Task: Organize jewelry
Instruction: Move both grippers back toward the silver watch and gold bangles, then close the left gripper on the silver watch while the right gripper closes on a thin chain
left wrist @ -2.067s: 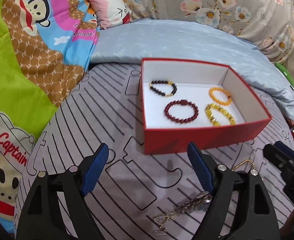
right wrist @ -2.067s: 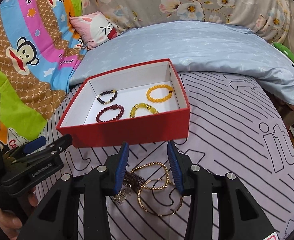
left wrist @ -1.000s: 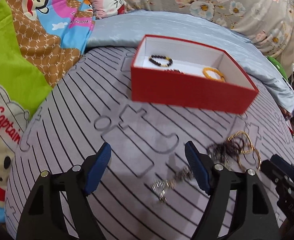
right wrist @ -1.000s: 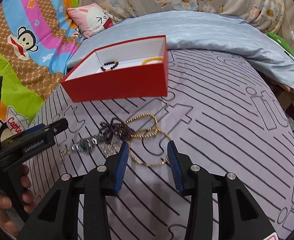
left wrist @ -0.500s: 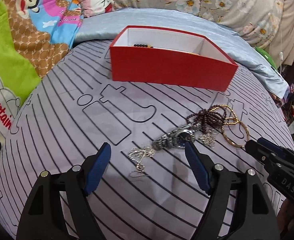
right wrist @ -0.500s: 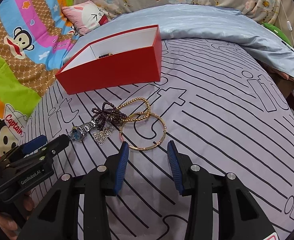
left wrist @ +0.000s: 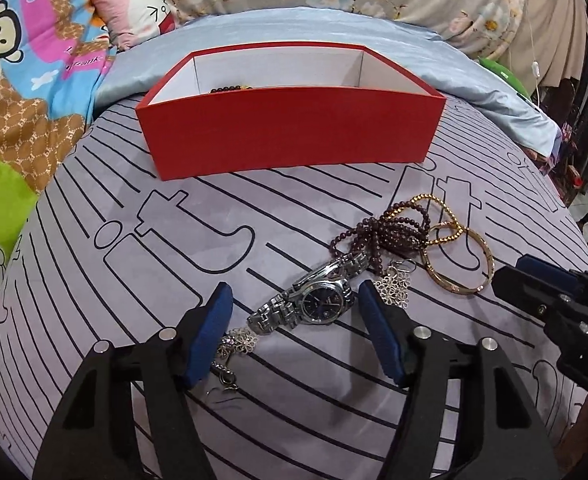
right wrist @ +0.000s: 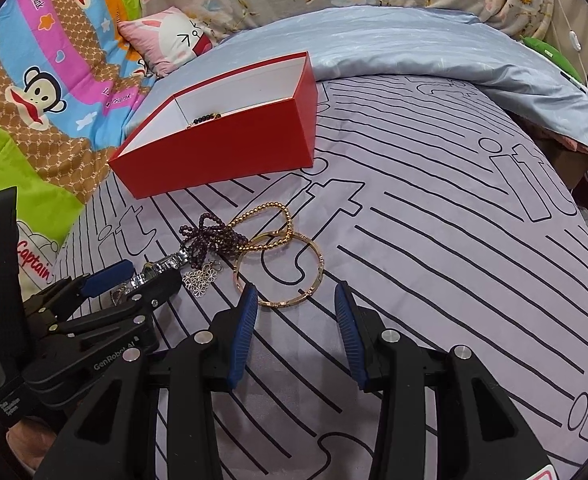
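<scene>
A red box [left wrist: 290, 136] [right wrist: 222, 152] with a white inside stands on the bed, and a dark bead bracelet [left wrist: 230, 89] shows over its wall. A silver watch [left wrist: 313, 300] lies between the open fingers of my left gripper [left wrist: 294, 300]; the fingers do not touch it. A dark purple bead strand [left wrist: 385, 232] [right wrist: 210, 240], a gold bead bracelet [right wrist: 270, 224] and a gold bangle [left wrist: 461, 264] [right wrist: 282, 268] lie beside it. My right gripper [right wrist: 295, 300] is open and empty just short of the bangle.
A silver flower charm [left wrist: 393, 288] [right wrist: 202, 278] lies next to the watch, and a silver chain piece [left wrist: 234, 344] lies by my left finger. A light blue quilt [right wrist: 433, 56], a pink pillow [right wrist: 170, 38] and a cartoon blanket [left wrist: 22, 80] lie behind the box.
Both grippers have come down and closer to the loose jewelry. The watch, which lay ahead of my left gripper, now lies between its fingers. The right gripper has neared the bangle.
</scene>
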A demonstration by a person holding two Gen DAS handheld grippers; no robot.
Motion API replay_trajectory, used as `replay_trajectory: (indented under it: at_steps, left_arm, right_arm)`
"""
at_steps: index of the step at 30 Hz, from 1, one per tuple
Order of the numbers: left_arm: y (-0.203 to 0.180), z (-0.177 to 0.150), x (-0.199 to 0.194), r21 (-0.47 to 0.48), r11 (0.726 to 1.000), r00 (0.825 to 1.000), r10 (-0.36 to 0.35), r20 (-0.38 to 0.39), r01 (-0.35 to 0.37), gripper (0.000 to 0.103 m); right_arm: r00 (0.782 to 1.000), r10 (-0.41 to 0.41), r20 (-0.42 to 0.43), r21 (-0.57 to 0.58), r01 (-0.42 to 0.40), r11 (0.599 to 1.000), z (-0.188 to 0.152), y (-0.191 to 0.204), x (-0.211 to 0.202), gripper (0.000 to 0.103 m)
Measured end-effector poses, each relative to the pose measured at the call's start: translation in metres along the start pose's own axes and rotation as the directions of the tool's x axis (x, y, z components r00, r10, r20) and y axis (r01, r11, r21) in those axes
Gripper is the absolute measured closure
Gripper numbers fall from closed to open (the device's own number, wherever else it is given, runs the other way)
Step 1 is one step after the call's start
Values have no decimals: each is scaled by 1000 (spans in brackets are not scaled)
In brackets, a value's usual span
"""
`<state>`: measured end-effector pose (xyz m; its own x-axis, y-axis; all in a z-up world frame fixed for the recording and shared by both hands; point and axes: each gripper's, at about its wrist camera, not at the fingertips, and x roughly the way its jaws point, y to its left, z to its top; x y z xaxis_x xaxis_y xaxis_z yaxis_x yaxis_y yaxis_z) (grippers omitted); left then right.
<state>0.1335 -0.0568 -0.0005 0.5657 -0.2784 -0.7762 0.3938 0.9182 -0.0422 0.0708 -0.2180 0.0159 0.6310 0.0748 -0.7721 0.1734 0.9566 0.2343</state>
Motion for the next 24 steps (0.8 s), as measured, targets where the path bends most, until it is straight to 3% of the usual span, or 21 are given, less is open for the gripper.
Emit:
replay_trajectory:
  at_steps: [4,24]
  left_arm:
    - [-5,-3,-3,16,1000,1000,4,2,-4,59]
    - [11,0,-34,-102,993,997,-56,45,60,62]
  right_arm:
    - [1000,7,-3,6,-7,1000,1,0,2,63]
    - [998,58,-4,-47,-59,997,11,22,9,63]
